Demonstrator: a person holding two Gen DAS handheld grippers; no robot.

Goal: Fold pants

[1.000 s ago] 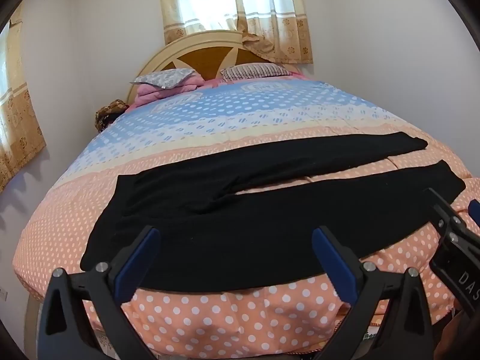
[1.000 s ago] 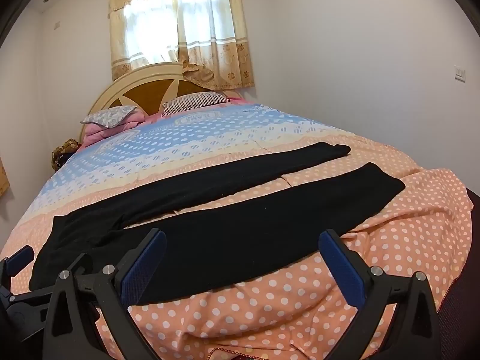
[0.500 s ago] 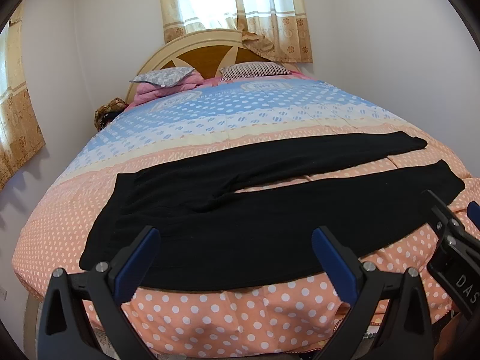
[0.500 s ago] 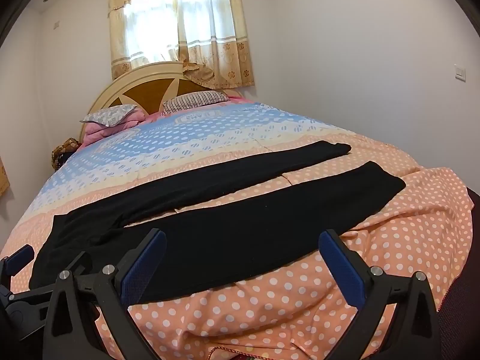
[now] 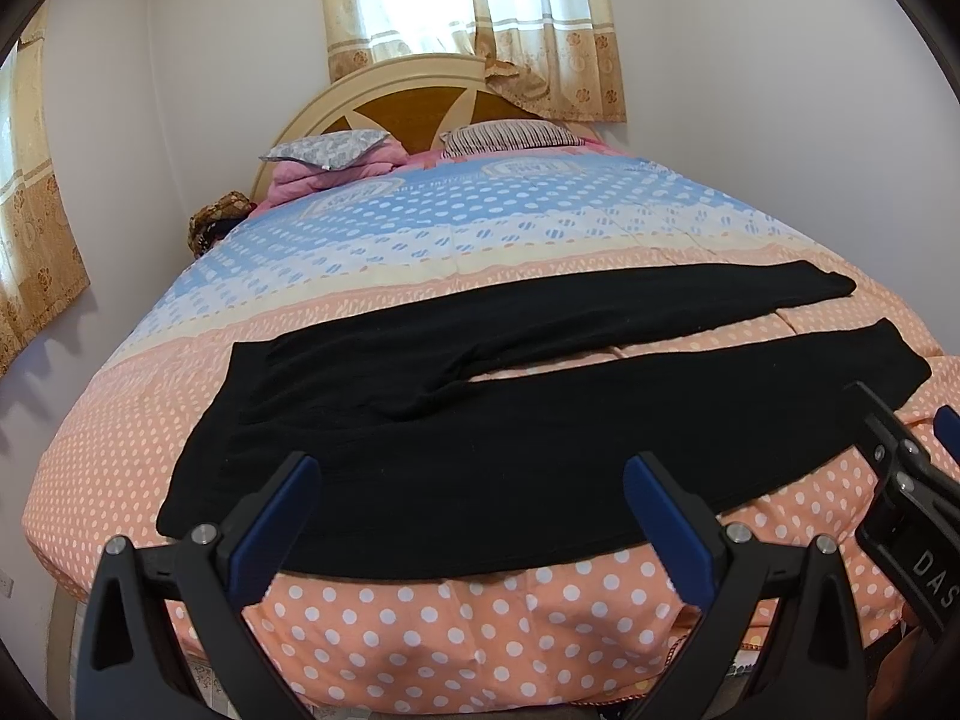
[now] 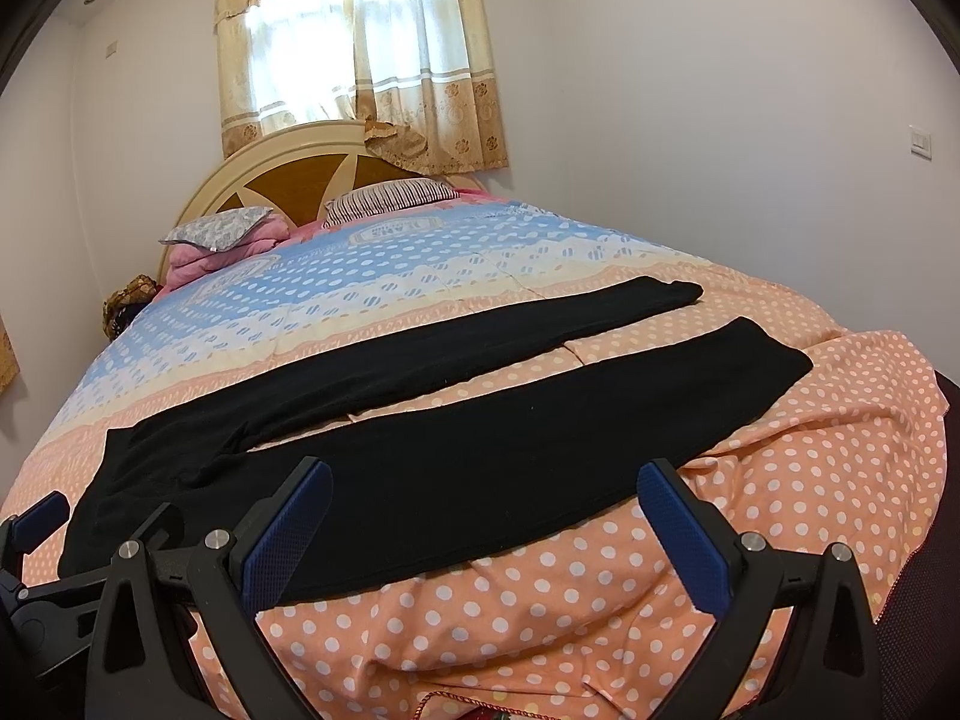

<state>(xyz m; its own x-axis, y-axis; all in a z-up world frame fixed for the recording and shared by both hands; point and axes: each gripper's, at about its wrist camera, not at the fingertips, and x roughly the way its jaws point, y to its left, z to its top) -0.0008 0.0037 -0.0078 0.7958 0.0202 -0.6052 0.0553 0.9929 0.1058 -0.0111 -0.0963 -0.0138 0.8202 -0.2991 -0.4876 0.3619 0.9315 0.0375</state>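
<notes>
The pair of black knit pants (image 5: 480, 456) lies flat and unfolded across the foot end of the bed, waistband toward the bed's left edge and both legs running toward its right edge — the near leg along the foot edge, the far leg angled slightly away from it, with a wedge of bedding showing between them. From the right wrist view the same pants (image 6: 456, 438) reach almost to the right-hand corner, where the cover drapes over the side. Under them is the polka-dot quilt (image 5: 480, 618), peach at the foot end, then a cream band, then blue toward the head of the bed. The left gripper (image 5: 471, 516) hovers just off the foot edge in front of the waist and seat of the pants, its blue-padded fingers (image 5: 273, 531) spread wide apart and touching nothing. The right gripper (image 6: 483, 525) hangs likewise off the foot edge, before the near leg, its fingers (image 6: 681, 534) also wide apart and empty. Each tool shows at the margin of the other's view. At the head of the bed lie a grey patterned pillow (image 5: 324, 150) on folded pink bedding and a striped pillow (image 5: 510, 137) beside it, against a cream and brown arched headboard (image 5: 414, 99) — above it a window hung with beige floral curtains (image 5: 474, 18).
</notes>
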